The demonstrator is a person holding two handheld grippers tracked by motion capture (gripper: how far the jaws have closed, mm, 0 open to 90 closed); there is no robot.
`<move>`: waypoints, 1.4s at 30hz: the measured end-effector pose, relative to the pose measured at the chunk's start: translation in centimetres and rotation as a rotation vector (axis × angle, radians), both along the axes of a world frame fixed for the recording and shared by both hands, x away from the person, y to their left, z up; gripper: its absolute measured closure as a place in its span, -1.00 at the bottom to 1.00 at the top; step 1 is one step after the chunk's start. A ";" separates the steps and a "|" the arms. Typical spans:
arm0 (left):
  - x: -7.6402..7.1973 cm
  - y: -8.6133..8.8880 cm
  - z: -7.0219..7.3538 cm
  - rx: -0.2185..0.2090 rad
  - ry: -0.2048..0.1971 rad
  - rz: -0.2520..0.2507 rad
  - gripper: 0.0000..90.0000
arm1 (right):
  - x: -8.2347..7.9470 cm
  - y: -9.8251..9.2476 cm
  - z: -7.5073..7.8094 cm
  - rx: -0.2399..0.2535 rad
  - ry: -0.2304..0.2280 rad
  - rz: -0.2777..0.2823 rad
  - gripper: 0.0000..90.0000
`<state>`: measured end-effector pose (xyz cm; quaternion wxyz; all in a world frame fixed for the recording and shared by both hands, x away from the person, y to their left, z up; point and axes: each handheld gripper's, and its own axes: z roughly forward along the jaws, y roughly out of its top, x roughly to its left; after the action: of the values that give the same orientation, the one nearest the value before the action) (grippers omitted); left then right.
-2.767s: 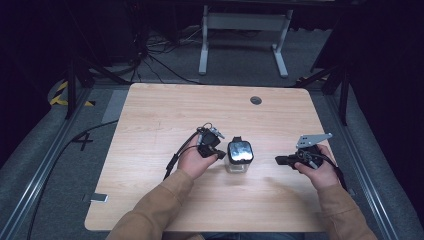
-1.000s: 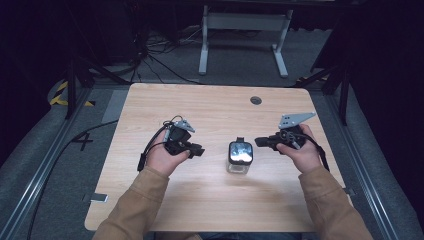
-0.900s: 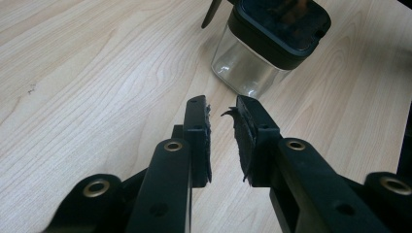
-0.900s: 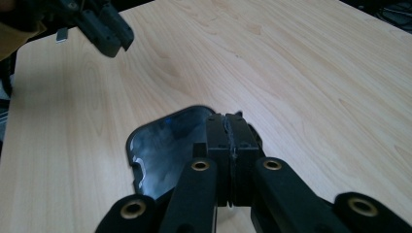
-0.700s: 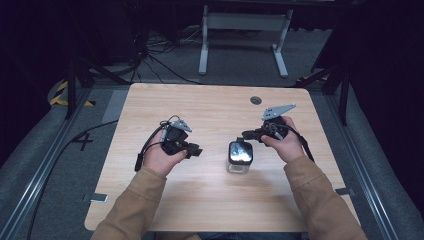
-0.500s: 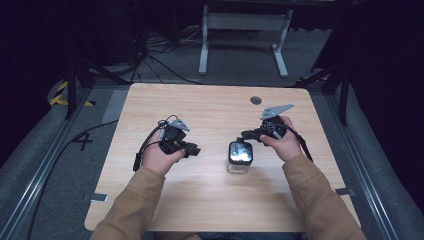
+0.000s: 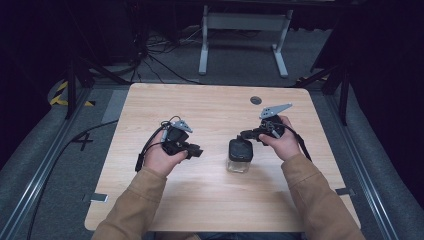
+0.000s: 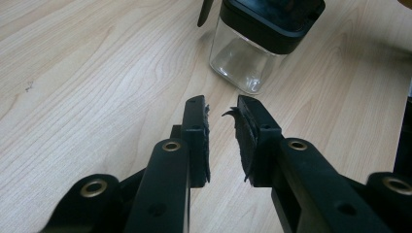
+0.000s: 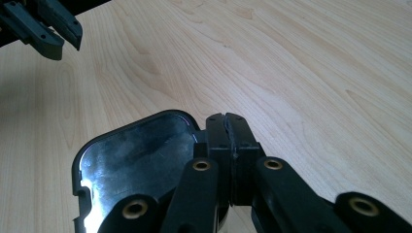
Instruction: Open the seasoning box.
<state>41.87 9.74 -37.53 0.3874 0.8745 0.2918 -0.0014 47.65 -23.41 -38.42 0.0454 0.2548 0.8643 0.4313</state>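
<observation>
A small clear glass jar (image 7: 238, 162) with a black lid (image 7: 240, 149) stands upright on the wooden table (image 7: 200, 107), right of centre. My left gripper (image 7: 197, 150) hovers left of the jar, apart from it and pointing at it. In the left gripper view the jar (image 8: 245, 60) sits just beyond my left gripper (image 8: 222, 109), whose jaws stand a little open with nothing between them. My right gripper (image 7: 243, 134) reaches in from the right to the lid's far edge. In the right gripper view it (image 9: 227, 119) is shut, its tips at the corner of the glossy lid (image 9: 136, 150).
A round cable grommet (image 7: 256, 100) sits near the table's far edge. A metal stand (image 7: 245, 30) and cables (image 7: 160, 55) lie on the floor beyond. A tape strip (image 7: 95, 198) marks the front left. The left gripper (image 9: 46, 29) appears at the top left of the right gripper view.
My right gripper has moved left from the table's right side to the jar's lid. My left gripper drew back left from the jar and now holds nearly still.
</observation>
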 end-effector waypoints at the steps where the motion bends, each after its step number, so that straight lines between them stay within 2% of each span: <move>1: 0.0 0.0 0.0 0.002 0.000 -0.005 0.66 | 0.0 0.0 0.0 0.000 0.002 0.001 1.00; 9: 0.0 -0.2 0.0 0.007 0.000 -0.007 0.66 | 0.0 0.0 0.2 0.025 0.000 0.005 1.00; 15: 0.0 -0.2 0.0 0.007 -0.002 -0.012 0.66 | 0.1 0.1 0.2 0.013 -0.003 0.005 1.00; 26: -0.1 -0.6 -0.2 0.006 -0.001 -0.019 0.66 | 0.4 0.1 0.4 0.004 0.038 0.003 1.00; 30: -0.2 -0.9 -0.2 0.012 0.000 -0.028 0.66 | 0.5 0.1 0.4 0.004 0.048 0.002 1.00; 31: -0.2 -1.0 -0.2 0.016 -0.011 -0.043 0.67 | 0.5 0.1 0.5 0.005 0.051 0.002 1.00; 34: -0.3 -1.4 -0.2 0.024 -0.005 -0.050 0.68 | 0.6 0.1 0.5 0.009 0.070 -0.001 1.00; 42: -0.5 -2.7 -0.5 0.016 -0.017 -0.071 0.70 | 0.8 0.2 0.6 0.004 0.082 0.003 1.00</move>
<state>41.38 7.02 -38.01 0.3826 0.8874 0.2571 -0.0056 48.44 -23.25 -37.85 0.0088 0.2713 0.8650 0.4221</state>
